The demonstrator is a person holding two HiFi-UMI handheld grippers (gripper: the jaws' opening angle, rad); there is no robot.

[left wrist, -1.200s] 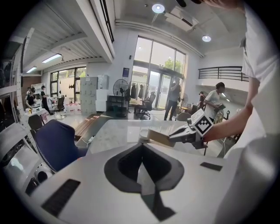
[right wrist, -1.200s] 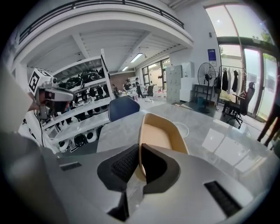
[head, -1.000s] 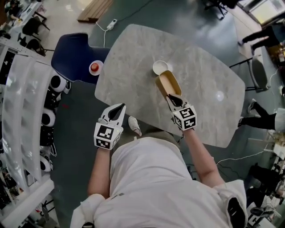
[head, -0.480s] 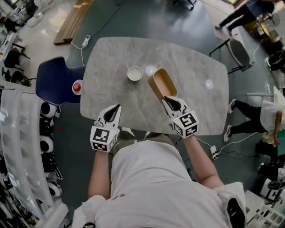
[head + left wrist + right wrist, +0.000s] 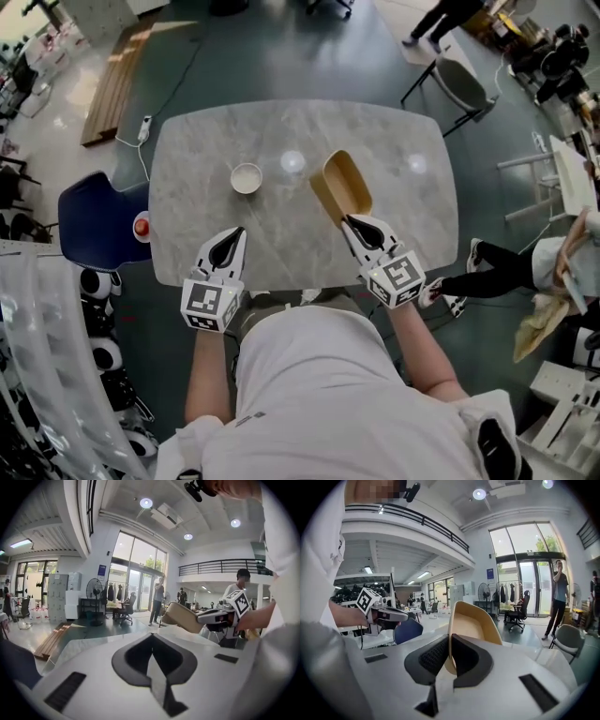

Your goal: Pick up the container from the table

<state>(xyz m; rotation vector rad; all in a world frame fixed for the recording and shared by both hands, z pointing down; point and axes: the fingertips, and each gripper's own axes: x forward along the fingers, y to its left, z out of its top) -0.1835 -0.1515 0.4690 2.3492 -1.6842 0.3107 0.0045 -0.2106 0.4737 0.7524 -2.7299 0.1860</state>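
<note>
So R gripper (image 5: 352,222) was clamped on tan container (image 5: 339,186) rim over grey marble table (image 5: 384,141); L gripper (image 5: 228,246) jaws together, empty; blue chair (image 5: 94,220) left

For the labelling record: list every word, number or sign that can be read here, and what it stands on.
No text can be read in any view.
Marker cube, and the other: black-and-white square patterns only, no letters.
Blue wall sign: too small to read.
Container: no print shows.
</note>
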